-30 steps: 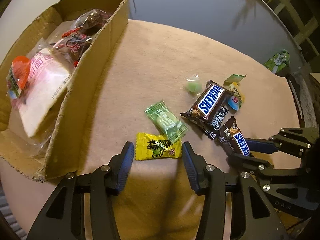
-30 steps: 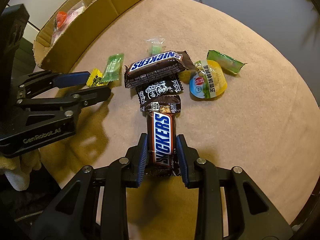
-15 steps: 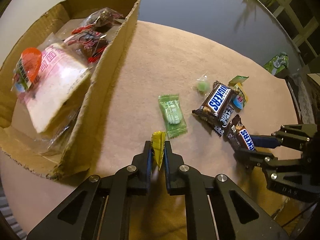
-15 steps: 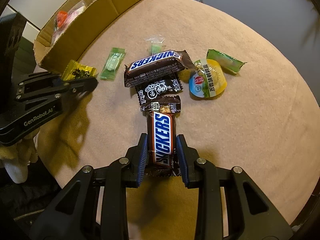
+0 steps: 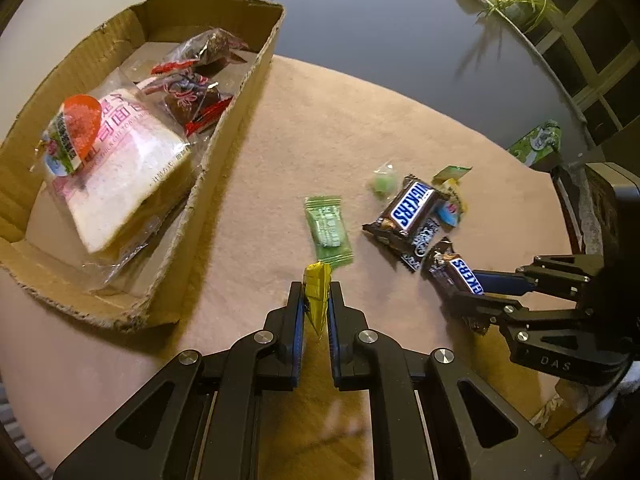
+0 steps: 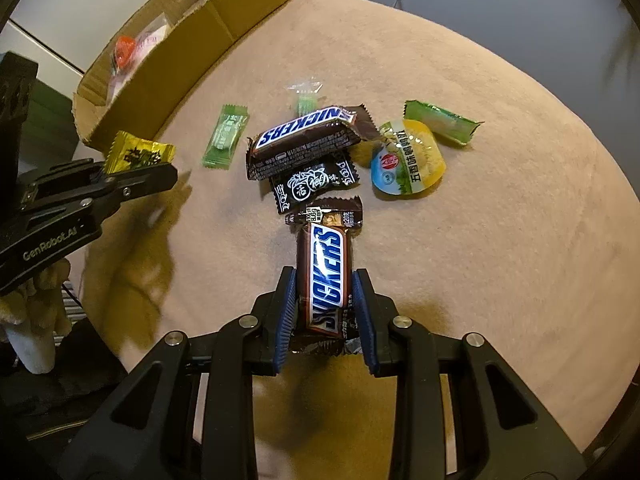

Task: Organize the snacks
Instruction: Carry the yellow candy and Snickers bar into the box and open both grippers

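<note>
My left gripper pinches the yellow candy edge-on, clear of the table, ready for the box. My right gripper clamps a Snickers by its sides, resting on the table.

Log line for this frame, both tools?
left tool: shut on yellow foil candy | right tool: shut on small brown Snickers bar | cardboard box: part-filled
</note>
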Demonstrator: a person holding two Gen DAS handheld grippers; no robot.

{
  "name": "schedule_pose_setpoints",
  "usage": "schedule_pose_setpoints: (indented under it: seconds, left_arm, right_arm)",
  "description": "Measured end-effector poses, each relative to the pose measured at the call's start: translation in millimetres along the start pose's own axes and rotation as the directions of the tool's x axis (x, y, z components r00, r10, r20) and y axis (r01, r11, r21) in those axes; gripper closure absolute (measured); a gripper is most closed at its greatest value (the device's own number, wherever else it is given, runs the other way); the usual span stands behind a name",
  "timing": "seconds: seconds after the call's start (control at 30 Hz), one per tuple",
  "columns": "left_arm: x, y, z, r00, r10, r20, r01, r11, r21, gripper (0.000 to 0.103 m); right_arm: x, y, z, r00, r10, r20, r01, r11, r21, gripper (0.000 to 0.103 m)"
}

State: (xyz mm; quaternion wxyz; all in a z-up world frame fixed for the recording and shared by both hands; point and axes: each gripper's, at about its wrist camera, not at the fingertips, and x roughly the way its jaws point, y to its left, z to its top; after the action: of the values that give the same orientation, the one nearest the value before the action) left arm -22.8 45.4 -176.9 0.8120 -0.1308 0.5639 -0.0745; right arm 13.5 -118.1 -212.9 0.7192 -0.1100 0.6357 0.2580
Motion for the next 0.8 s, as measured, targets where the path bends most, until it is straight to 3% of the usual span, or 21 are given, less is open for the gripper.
schedule_pose_setpoints:
  seconds: [0.47,0.8]
  left_arm:
    - [-34,5,3,0.997,-0.025,0.068,0.026,0.999,-0.018,0.094]
    - [-63,33,17,0.990,0.008,0.138,0.002,0.997,-0.077,0.094]
  right_arm:
    - [-39,3,1,0.998,0.018,0.062,-0.018,1.000,-0.014,0.074]
    - [-74,28,41,0.986,0.046,0.158,-0.035,0.997,-0.072,0.074]
